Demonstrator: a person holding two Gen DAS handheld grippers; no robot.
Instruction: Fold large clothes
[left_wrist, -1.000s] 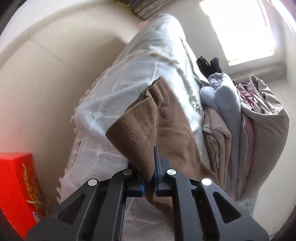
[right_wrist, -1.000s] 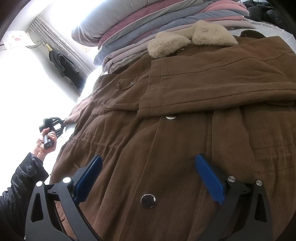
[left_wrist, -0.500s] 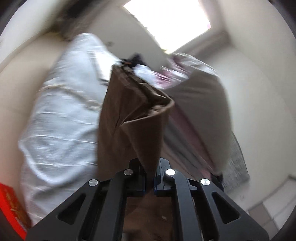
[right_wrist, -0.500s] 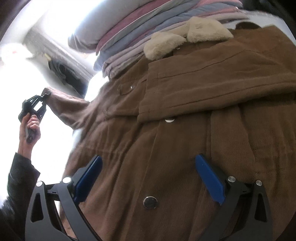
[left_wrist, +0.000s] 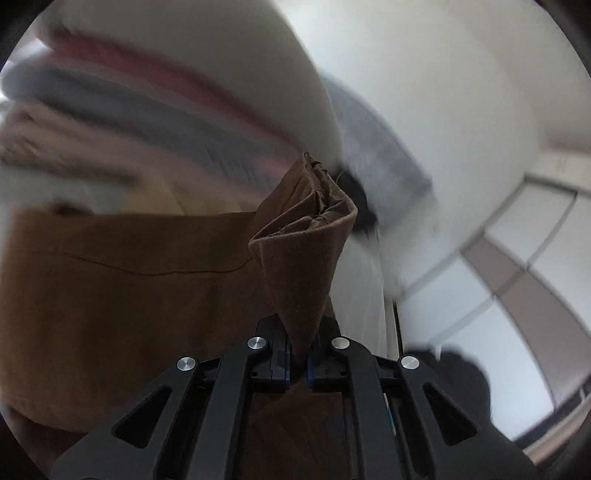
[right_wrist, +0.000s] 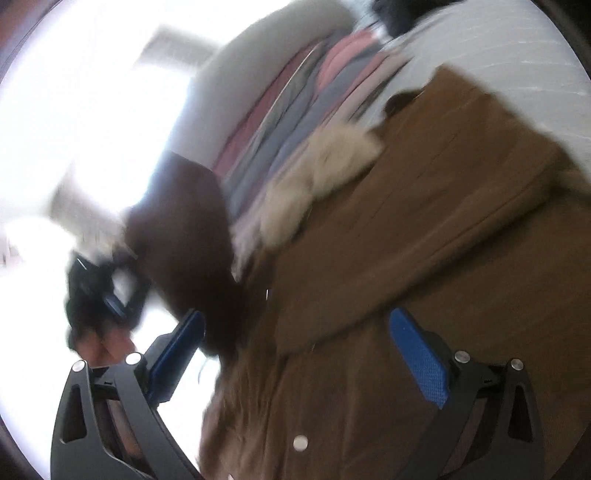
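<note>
A brown coat (right_wrist: 424, 258) with a pale fur collar (right_wrist: 321, 177) lies spread on the bed. My left gripper (left_wrist: 299, 354) is shut on the cuff of its sleeve (left_wrist: 306, 236), which stands up from the jaws above the coat body (left_wrist: 110, 295). In the right wrist view the sleeve (right_wrist: 188, 236) hangs lifted at the left, with the left gripper (right_wrist: 107, 291) and the hand (right_wrist: 110, 339) holding it just below. My right gripper (right_wrist: 299, 354) hovers open over the coat's front, nothing between its blue pads (right_wrist: 417, 358). Both views are motion-blurred.
A stack of folded pink, grey and blue clothes (right_wrist: 295, 103) lies behind the collar, also blurred in the left wrist view as the stack (left_wrist: 129, 110). A white bed cover (right_wrist: 498, 55) shows past the coat. Bright window light fills the left.
The left gripper has swung the sleeve up from the bed's side and over toward the coat body, rolling as it went. The right gripper has shifted and tilted, still open.
</note>
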